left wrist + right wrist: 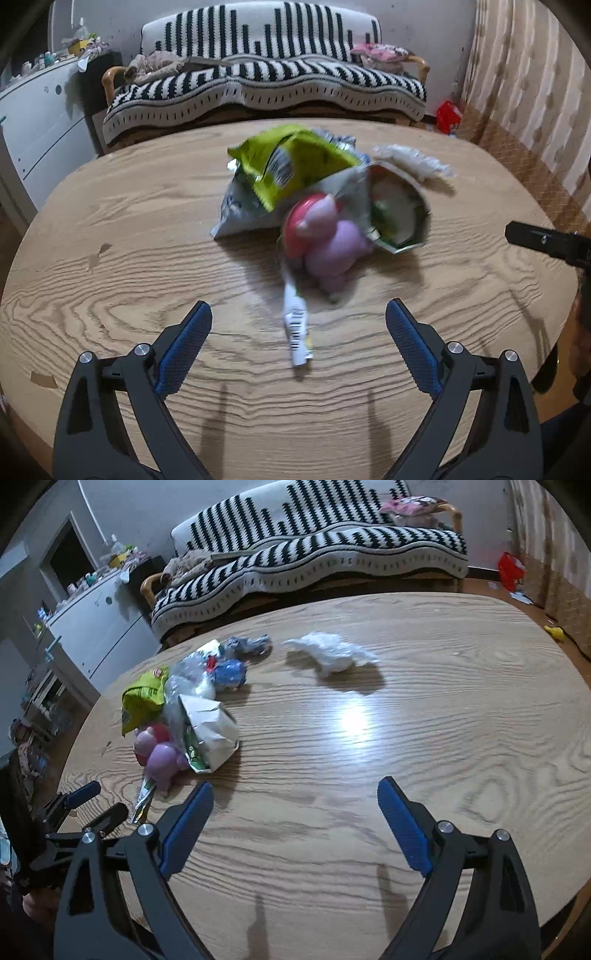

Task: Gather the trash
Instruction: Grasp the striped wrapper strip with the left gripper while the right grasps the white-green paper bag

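My left gripper (298, 314) is built of matte black plastic arms that fork into a V, each with a triangular cut-out behind the finger. Its fingers (186, 347) carry bright blue ribbed pads on their inner faces, and two round silver screw heads sit just behind each pad, at the pivots. My right gripper (295, 792) is the same make: black forked arms, blue ribbed pads on the fingers (402, 830), and paired silver screws behind them.
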A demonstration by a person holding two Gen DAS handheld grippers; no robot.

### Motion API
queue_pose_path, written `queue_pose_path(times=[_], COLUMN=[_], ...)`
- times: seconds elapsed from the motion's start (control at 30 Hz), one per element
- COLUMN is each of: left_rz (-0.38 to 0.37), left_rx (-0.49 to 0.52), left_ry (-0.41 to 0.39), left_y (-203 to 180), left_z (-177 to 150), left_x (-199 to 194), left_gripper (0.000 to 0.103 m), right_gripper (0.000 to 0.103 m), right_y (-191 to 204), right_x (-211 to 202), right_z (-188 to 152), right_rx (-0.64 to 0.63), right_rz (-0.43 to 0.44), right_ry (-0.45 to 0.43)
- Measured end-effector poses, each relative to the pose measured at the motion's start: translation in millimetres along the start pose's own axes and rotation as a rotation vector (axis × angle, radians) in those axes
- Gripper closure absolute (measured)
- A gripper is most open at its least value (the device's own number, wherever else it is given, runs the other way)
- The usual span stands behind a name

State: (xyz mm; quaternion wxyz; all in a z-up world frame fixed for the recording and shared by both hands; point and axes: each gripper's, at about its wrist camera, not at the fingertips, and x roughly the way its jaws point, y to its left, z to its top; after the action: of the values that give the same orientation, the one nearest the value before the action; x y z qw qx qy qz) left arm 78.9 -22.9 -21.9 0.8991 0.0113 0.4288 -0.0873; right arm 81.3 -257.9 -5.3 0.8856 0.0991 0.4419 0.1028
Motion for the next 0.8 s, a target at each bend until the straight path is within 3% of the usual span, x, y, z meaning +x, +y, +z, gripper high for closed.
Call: queue_pose_path(times=[0.17, 0.33, 0.4, 0.5, 0.53, 0.8], left_rz=[0.010, 0.007, 0.006, 0.003, 0.003, -0.012], left_rx=[0.013, 0.023, 0.032, 0.051, 0.057, 0.053], left_ry=[0.059, 0.064, 0.054, 0.042, 0.043, 0.040], left_y=[5.3, 7.1, 6.1, 6.2, 4.7, 13.7], left_z=[-1.5, -3.7, -1.8, -1.6, -2.3, -2.9], left_x=[30.7, 39.6, 39.5, 36.7, 35.6, 17.0], left_gripper=[0.012, 0.033, 0.043, 0.073, 0.089, 0.090], right_gripper=[0.016, 0.016, 0.016, 0.016, 0.016, 0.017], right_y=[8.8, 18.4, 22.2, 28.6, 30.6, 46.1], right_x=[17.9, 37.1, 44.5, 55.3, 58.9, 84.8], right_z=[4.0, 10.3, 12.8, 17.5, 19.5, 29.4], right_rx=[-0.011, -0.021, -0.022, -0.027, -0.029, -0.042], right_rz=[0.018, 0.032, 0.040, 0.057, 0.064, 0.116], right_ry=[0.018, 0.033, 0.040, 0.045, 0.045, 0.046])
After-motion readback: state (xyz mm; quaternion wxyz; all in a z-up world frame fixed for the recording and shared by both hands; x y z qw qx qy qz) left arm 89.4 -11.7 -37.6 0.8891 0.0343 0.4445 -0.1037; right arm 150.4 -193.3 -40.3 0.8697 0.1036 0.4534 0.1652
